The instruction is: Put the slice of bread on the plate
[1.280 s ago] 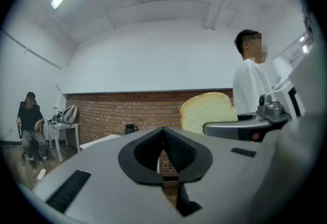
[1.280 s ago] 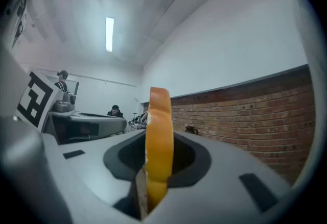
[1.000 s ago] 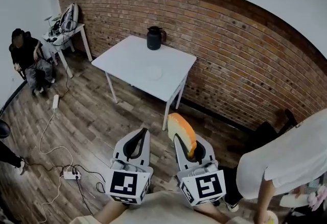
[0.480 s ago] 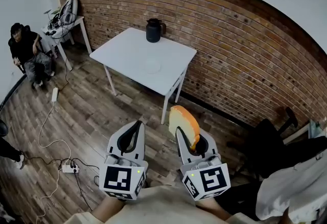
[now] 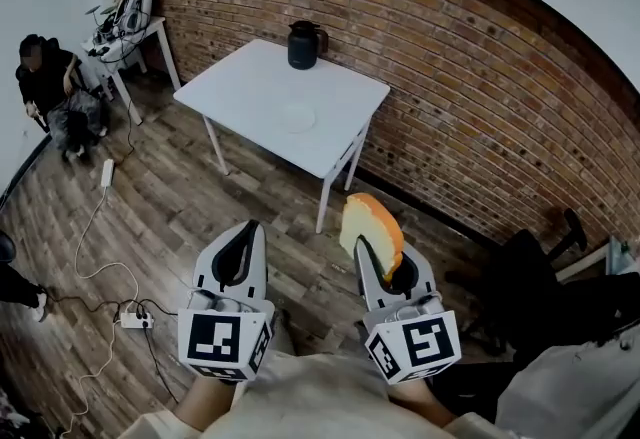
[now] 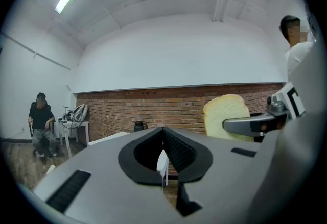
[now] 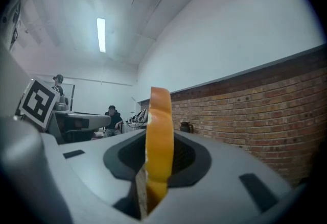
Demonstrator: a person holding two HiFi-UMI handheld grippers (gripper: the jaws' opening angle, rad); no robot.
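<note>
Your right gripper is clamped on the slice of bread, which stands upright on its edge between the jaws. You hold it well short of the white table, over the wooden floor off the table's near corner. The plate lies near the table's middle, and a dark jug stands at the table's far edge. Your left gripper has its jaws together on nothing, also short of the table.

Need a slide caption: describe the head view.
Right hand-held gripper holds bread on edge, left hand-held gripper shut and empty, white table with plate ahead.
</note>
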